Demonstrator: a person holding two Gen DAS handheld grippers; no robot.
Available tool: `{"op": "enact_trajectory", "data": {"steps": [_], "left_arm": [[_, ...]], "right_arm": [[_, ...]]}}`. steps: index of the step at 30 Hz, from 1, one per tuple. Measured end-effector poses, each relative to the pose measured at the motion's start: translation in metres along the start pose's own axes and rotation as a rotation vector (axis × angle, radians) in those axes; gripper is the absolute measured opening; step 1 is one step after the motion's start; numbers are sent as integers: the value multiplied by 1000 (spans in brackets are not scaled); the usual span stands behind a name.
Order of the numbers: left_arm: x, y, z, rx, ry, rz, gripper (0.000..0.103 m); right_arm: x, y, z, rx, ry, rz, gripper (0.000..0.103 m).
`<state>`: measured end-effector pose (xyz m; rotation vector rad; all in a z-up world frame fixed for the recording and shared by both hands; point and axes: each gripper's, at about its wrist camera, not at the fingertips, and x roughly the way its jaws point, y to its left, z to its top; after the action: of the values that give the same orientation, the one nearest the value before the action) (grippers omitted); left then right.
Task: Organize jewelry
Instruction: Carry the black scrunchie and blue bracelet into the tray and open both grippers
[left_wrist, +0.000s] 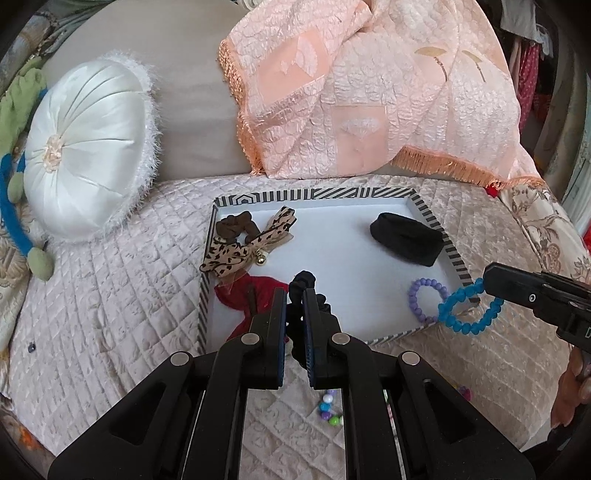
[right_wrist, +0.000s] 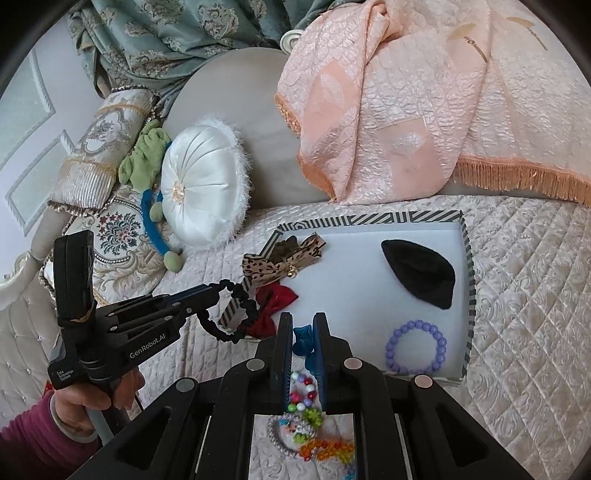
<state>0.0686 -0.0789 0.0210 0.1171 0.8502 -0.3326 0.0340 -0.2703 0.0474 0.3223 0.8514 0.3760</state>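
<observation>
Left gripper (left_wrist: 294, 306) clamped on black scrunchie (left_wrist: 303, 280); right gripper (right_wrist: 303, 334) clamped on blue bracelet (left_wrist: 469, 310). Risk: loops snag near tray rim (left_wrist: 399, 336).

A bed with a pale quilted cover (right_wrist: 517, 295) fills the daylit room, a round white satin cushion (right_wrist: 203, 188) against its grey padded headboard (right_wrist: 229, 92), a peach fringed throw (right_wrist: 424, 110) draped over it, and blue-green damask curtains (right_wrist: 166, 37) hanging behind.
</observation>
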Motion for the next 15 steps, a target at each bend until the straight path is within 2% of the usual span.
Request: {"op": "enact_trajectory", "data": {"steps": [15], "left_arm": [[61, -17, 20, -12, 72, -20, 7]], "right_arm": [[50, -25, 19, 24, 71, -23, 10]]}}
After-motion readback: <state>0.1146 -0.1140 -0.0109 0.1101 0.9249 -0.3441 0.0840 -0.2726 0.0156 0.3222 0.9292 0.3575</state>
